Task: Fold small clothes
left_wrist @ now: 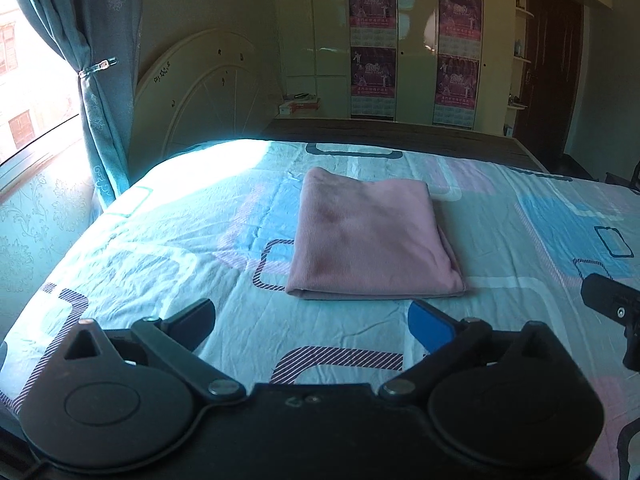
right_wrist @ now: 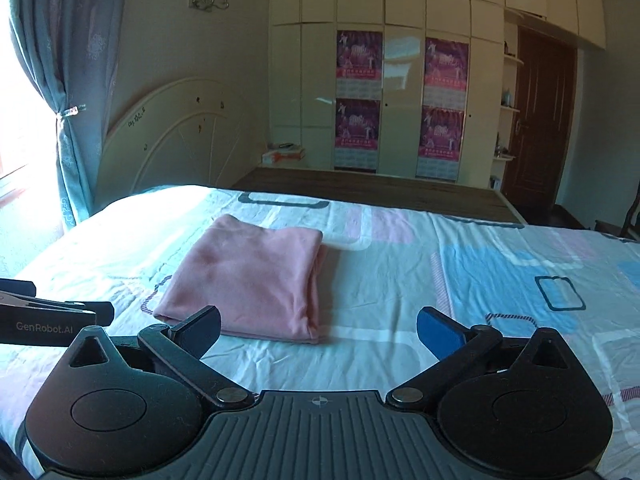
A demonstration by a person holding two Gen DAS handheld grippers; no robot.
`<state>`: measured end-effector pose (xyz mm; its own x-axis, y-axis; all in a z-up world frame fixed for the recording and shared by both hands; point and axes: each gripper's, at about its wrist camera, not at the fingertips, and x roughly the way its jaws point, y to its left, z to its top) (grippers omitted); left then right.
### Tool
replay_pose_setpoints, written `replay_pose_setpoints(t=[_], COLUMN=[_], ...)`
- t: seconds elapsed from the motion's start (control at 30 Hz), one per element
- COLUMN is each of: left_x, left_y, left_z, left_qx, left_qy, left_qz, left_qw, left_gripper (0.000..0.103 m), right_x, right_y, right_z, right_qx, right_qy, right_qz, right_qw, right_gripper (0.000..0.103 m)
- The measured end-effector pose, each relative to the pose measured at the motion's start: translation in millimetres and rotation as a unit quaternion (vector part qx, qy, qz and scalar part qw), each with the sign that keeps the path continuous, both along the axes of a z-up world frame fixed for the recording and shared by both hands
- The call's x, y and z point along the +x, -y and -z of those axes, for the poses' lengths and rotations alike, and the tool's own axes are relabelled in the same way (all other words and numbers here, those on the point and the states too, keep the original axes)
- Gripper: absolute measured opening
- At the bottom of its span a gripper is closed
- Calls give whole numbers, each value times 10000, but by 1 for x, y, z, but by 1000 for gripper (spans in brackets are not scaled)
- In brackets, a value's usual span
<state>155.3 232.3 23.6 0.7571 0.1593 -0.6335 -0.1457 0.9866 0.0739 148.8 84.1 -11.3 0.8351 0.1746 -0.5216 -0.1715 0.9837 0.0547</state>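
A pink garment (left_wrist: pixel 372 236) lies folded into a flat rectangle on the bed; it also shows in the right wrist view (right_wrist: pixel 252 276). My left gripper (left_wrist: pixel 312 320) is open and empty, just in front of the garment's near edge, above the sheet. My right gripper (right_wrist: pixel 318 326) is open and empty, at the garment's near right corner; its left finger overlaps the garment's near edge in the view. The right gripper shows at the right edge of the left wrist view (left_wrist: pixel 616 308). The left gripper's body shows at the left of the right wrist view (right_wrist: pixel 52 316).
The bed sheet (left_wrist: pixel 520 240) is light blue with pink and blue rectangles. A white headboard (left_wrist: pixel 200 92) and a teal curtain (left_wrist: pixel 100 80) stand at the left. A white wardrobe with posters (left_wrist: pixel 400 40) and a dark door (left_wrist: pixel 548 60) lie beyond the bed.
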Motion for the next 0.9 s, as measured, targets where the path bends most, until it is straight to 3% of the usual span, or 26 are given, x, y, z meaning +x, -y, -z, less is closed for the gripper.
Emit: replay_pose_setpoints(t=[0.37, 0.9], left_x=[-82, -132], left_y=[31, 43], left_z=[-26, -38], left_qx=[24, 79], left_qy=[199, 418], left_qz=[97, 15], left_qw=[9998, 9991], left_gripper=[102, 102], right_x=[-88, -138], right_y=[30, 35], right_z=[-33, -42], right_qx=[320, 415], right_qy=[401, 608], right_qz=[-29, -99], right_qw=[9987, 9972], right_gripper=[103, 103])
